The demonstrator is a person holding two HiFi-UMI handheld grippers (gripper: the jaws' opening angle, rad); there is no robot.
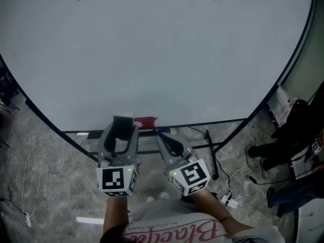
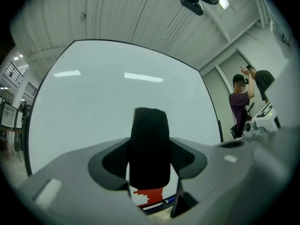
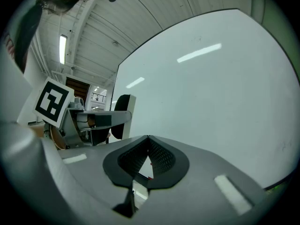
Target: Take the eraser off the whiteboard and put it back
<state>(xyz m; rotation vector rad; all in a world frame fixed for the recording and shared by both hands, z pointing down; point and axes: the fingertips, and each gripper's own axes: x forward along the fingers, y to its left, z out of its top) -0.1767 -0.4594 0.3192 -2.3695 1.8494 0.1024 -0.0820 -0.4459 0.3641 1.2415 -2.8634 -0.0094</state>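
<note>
My left gripper [image 1: 121,134] is shut on the eraser [image 1: 123,122], a black felt block with a white back, held upright between its jaws. In the left gripper view the eraser [image 2: 150,144] fills the gap between the pads of the left gripper [image 2: 150,172]. It is held close to the lower edge of the whiteboard [image 1: 152,49]; I cannot tell whether it touches. The right gripper view shows the same eraser [image 3: 123,114] from the side. My right gripper [image 1: 163,136] hangs just to the right, shut and empty, its tips meeting [image 3: 147,138].
A red block [image 1: 146,121] and a blue marker [image 2: 169,201] lie on the board's tray below the eraser. Stand legs and cables [image 1: 212,156] cross the floor to the right. A person [image 2: 241,107] stands beyond the board's right edge.
</note>
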